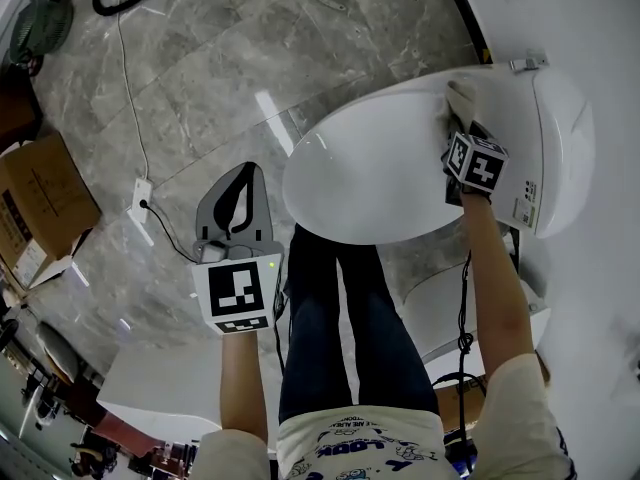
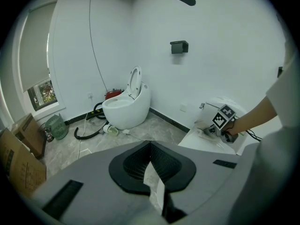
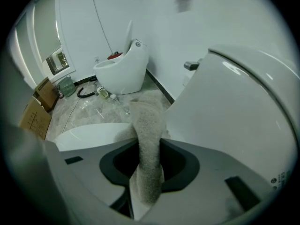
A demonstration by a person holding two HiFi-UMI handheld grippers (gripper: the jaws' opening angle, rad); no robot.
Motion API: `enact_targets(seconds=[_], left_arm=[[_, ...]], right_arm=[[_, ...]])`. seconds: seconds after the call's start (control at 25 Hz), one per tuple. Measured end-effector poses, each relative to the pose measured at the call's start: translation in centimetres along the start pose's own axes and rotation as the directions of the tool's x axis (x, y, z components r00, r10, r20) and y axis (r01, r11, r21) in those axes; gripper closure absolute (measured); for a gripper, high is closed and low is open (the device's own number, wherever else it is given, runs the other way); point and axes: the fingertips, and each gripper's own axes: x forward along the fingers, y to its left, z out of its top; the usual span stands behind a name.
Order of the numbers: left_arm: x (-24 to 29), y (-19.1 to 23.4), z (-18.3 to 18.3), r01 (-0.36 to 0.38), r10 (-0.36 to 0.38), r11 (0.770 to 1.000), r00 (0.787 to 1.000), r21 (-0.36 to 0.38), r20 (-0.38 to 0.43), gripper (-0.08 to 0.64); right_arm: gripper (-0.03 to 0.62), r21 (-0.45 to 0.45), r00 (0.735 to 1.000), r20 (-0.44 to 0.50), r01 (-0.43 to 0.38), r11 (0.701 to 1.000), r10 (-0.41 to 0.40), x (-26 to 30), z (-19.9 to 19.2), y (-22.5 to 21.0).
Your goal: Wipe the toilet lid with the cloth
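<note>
The white toilet lid (image 1: 370, 173) lies closed in front of my legs. At its back right edge, next to the toilet's rear housing (image 1: 560, 138), my right gripper (image 1: 456, 120) is shut on a pale fluffy cloth (image 1: 461, 98). In the right gripper view the cloth (image 3: 147, 139) runs up from between the jaws of my right gripper (image 3: 145, 175) and rests on the lid (image 3: 89, 135). Left of the toilet, my left gripper (image 1: 243, 173) hangs over the floor. Its jaws are shut with nothing in them, as the left gripper view (image 2: 151, 146) also shows.
A second white toilet (image 2: 127, 108) with its lid up stands by the far wall, with a black hose (image 2: 86, 134) beside it. Cardboard boxes (image 1: 40, 208) sit at the left. A white cable and power strip (image 1: 140, 203) lie on the grey marble floor (image 1: 240, 58).
</note>
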Motion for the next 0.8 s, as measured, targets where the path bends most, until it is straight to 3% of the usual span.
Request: enact_targets(seconds=[0.36, 0.8], left_arm=[[-1.3, 1.4, -1.2, -0.019, 0.019, 1.0, 1.0, -0.02, 0.003, 0.557], [-3.9, 3.7, -3.6, -0.065, 0.065, 0.996, 0.998, -0.056, 0.001, 0.557]], right_arm=[[0.489, -0.099, 1.0, 0.006, -0.001, 0.995, 0.001, -0.2, 0.1, 2.8], [0.489, -0.205, 0.996, 0.017, -0.077, 0.976, 0.083, -0.4, -0.8, 10.8]])
